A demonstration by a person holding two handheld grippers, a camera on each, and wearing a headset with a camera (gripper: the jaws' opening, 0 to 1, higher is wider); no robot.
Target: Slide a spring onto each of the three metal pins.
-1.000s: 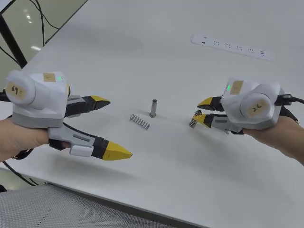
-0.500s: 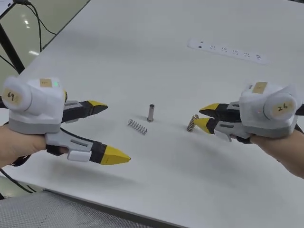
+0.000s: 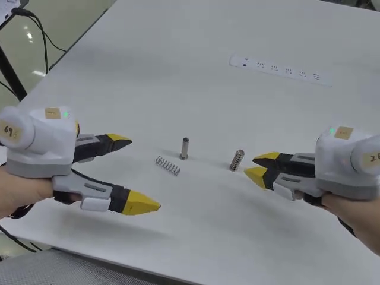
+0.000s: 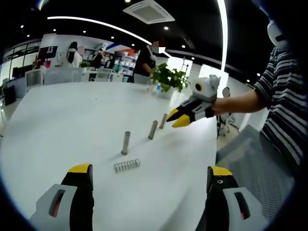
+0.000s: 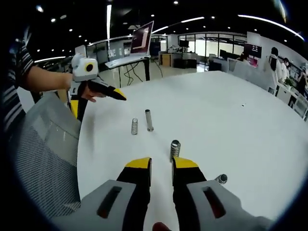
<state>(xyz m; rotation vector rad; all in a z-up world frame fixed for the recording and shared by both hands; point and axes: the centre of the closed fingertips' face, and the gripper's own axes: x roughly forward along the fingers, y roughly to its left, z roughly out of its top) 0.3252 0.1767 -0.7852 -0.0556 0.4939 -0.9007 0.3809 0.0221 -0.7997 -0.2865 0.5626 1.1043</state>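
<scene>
Left gripper (image 3: 141,173) gaped, empty; right gripper (image 3: 254,166) barely parted, empty. Loose spring (image 3: 168,165) lay beside bare pin (image 3: 184,148): best gripped near one end, then upended.

a white power strip (image 3: 277,69) lies far back on the white surface (image 3: 178,53); a leafy potted plant (image 4: 169,77) shows at its far end.

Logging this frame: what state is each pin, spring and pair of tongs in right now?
Left tongs: wide open, empty.
Right tongs: slightly open, empty.
Bare pin: upright, no spring on it.
Loose spring: lying flat beside the bare pin.
Sprung pin: upright, spring on it.
Third pin: beside the right tongs, spring unclear.
</scene>
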